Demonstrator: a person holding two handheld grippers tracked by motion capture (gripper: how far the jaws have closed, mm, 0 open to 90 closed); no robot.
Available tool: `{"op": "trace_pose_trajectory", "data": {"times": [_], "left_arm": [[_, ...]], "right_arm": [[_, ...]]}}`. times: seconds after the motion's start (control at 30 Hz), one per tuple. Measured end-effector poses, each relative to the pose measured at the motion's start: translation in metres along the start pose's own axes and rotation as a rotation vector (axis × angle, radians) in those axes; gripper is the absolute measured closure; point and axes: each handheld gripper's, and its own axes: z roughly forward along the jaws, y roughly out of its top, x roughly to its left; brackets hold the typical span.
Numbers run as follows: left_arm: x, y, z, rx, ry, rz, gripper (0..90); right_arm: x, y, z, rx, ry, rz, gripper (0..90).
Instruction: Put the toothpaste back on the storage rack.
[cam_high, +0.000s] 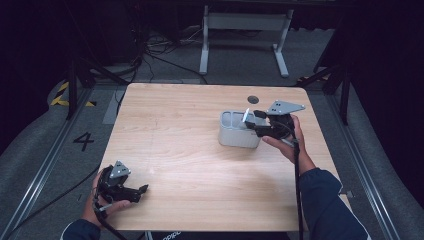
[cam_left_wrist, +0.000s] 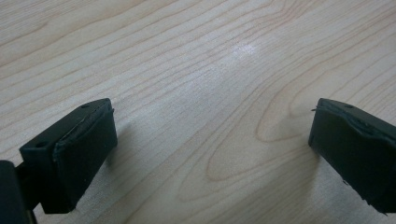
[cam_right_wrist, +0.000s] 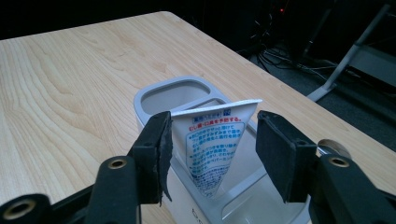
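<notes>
A white toothpaste tube (cam_right_wrist: 215, 149) with blue and red print stands crimped end up in the near compartment of a grey two-compartment holder (cam_right_wrist: 154, 95) on the right half of the wooden table (cam_high: 190, 150). The right gripper (cam_right_wrist: 212, 140) straddles the tube, its jaws spread and neither pad pressing on it. The left gripper (cam_left_wrist: 210, 140) rests at the table's near left corner, jaws wide apart over bare wood
</notes>
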Motion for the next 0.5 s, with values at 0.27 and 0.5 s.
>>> {"op": "trace_pose_trajectory", "data": {"times": [0.27,0.5], "left_arm": [[0.0,0.0,0.0,0.0,0.0,0.0,1.5],[0.0,0.0,0.0,0.0,0.0,0.0,1.5]], "right_arm": [[0.002,0.001,-0.01,-0.005,-0.017,0.0,38.4],[0.004,-0.002,-0.021,0.001,-0.02,-0.005,35.9]]}}
